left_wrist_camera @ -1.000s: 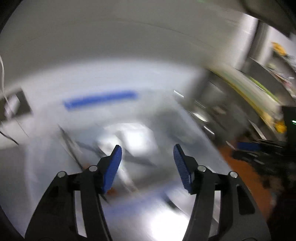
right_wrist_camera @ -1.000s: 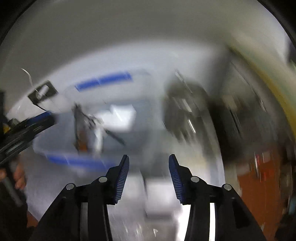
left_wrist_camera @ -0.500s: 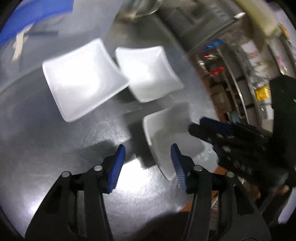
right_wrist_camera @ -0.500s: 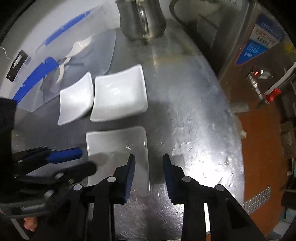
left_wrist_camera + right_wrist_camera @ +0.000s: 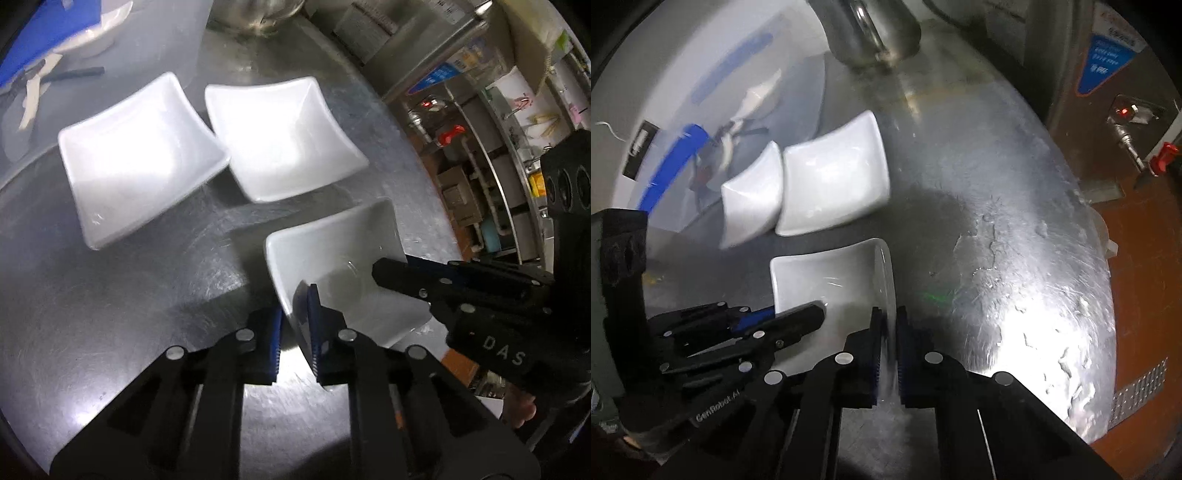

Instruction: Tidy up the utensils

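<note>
Three white square dishes stand on a steel table [image 5: 110,302]. My left gripper [image 5: 295,321] is shut on the left rim of the nearest dish [image 5: 332,251]. My right gripper [image 5: 888,339] is shut on the right rim of that same dish [image 5: 827,277]. Each gripper shows in the other's view, the right one [image 5: 424,277] and the left one [image 5: 768,325]. The two other dishes [image 5: 136,155] [image 5: 284,136] sit side by side farther back. A clear bin with blue trim [image 5: 713,110] holds utensils, among them a white spoon [image 5: 753,99].
A steel pitcher [image 5: 871,29] stands at the back of the table. Steel cabinets with a blue label [image 5: 1104,62] and shelves [image 5: 498,122] are to the right. The table's right edge [image 5: 1108,332] drops to an orange floor.
Both views swung down from the bin to the dishes. Both grippers, open before, have closed on opposite rims of the nearest dish.
</note>
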`<state>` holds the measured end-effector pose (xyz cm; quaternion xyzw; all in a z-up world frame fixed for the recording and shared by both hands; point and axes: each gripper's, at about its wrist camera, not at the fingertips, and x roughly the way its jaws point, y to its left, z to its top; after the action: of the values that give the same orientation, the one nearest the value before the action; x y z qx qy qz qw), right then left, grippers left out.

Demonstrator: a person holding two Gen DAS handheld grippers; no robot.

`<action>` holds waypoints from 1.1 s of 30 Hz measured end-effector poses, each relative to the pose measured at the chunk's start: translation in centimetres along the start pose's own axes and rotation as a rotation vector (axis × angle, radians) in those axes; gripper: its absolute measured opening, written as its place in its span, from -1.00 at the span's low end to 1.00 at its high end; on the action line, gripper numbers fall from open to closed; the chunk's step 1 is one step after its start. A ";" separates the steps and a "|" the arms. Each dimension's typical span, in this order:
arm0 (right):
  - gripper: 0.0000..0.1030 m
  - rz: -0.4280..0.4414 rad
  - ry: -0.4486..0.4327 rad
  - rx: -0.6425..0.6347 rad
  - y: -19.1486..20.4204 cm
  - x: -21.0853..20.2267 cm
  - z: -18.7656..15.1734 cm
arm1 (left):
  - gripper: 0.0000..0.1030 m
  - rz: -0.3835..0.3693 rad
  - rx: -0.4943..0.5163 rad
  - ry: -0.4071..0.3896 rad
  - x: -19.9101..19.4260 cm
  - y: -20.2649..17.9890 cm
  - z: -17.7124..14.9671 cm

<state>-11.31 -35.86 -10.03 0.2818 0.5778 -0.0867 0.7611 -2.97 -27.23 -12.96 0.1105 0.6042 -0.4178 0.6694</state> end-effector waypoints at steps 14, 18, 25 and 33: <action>-0.84 0.011 -0.186 -0.252 17.2 -5.0 19.2 | -0.77 0.215 0.122 -0.251 -17.0 10.4 17.3; -0.84 -0.029 -0.017 -0.191 19.3 2.5 24.9 | -0.77 0.222 0.045 -0.111 -12.9 16.8 22.8; -0.84 -0.085 0.098 -0.121 18.9 9.3 28.1 | -0.77 0.161 -0.065 0.018 -6.3 23.2 25.5; -0.74 -0.082 0.048 -0.189 19.1 7.0 27.5 | -0.77 0.209 -0.058 -0.052 -7.6 22.4 25.8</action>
<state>22.52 -33.24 -5.49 0.1867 0.6126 -0.0560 0.7660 31.67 -26.82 -7.74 0.1425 0.5839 -0.3308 0.7275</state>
